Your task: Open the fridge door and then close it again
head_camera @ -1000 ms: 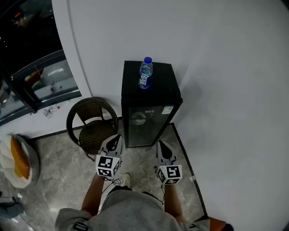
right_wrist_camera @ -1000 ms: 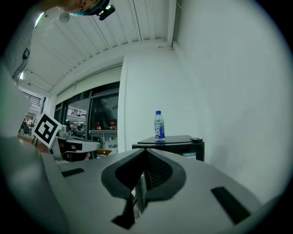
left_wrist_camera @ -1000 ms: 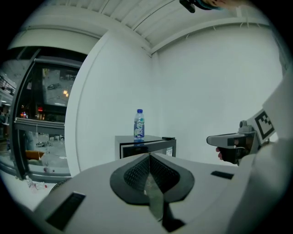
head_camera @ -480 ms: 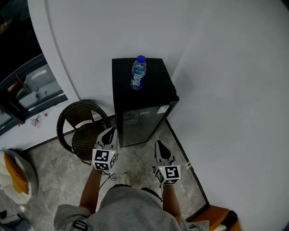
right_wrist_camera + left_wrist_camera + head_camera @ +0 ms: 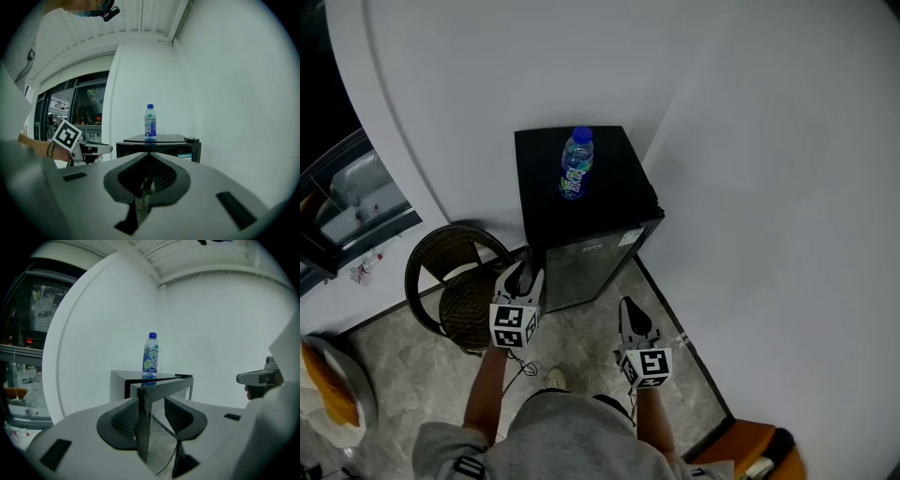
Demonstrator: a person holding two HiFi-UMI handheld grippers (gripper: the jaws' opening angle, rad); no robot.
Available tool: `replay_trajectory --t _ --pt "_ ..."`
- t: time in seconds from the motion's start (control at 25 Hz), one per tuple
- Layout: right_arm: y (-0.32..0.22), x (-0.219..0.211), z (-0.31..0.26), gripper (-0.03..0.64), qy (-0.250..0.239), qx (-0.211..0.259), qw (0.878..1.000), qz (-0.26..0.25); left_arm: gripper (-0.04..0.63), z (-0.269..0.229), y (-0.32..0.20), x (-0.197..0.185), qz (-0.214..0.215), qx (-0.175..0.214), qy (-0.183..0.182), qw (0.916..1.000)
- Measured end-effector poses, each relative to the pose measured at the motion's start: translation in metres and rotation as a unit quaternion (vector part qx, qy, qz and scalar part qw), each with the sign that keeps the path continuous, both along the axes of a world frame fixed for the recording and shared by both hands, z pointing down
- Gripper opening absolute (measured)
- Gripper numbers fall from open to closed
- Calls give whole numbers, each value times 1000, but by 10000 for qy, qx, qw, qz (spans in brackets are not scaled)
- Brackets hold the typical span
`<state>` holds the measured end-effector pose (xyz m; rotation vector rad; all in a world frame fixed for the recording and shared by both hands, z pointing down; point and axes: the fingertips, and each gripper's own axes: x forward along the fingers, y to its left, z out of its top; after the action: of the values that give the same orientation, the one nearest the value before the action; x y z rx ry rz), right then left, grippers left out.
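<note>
**Nothing done yet: the grip is only being prepared**

The fridge door (image 5: 581, 274) is looking shut, so opening and closing are both remaining. The jaws of the left gripper (image 5: 520, 278) have just been opening and are standing apart around the door's left edge (image 5: 143, 427), not pressing it. The right gripper (image 5: 628, 307) is hanging apart from the door, jaws closed on nothing.

Black mini fridge (image 5: 614, 192), upright, just right of the wicker chair (image 5: 455, 281). Its dark glass door (image 5: 581, 274) faces the floor space in front and looks shut, with a sticker at its top corner farthest from the chair.
</note>
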<state>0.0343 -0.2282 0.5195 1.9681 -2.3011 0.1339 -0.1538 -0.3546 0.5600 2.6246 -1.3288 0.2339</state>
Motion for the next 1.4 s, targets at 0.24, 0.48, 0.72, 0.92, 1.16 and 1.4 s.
replay_trajectory --t 0.24,0.48,0.72,0.92,1.16,1.4 --pt "-7 13 4 25 111 -111 9998 147 261 9 -26 9 78 -105 -20 9999" --pt "-12 27 5 25 124 -190 9992 318 301 17 -45 17 157 -206 -11 9997" --pt "-12 30 5 25 176 -194 9989 399 321 22 -55 21 291 -240 -96 9992" --pt "-12 30 6 25 99 -178 9989 421 321 23 -60 22 295 -230 -119 9992" --pt "-11 29 4 25 148 -128 9988 443 321 24 -58 25 263 -172 -148 9994" --pt "-5 33 2 25 185 -110 9984 525 268 26 -60 21 -37 -62 -358 9993"
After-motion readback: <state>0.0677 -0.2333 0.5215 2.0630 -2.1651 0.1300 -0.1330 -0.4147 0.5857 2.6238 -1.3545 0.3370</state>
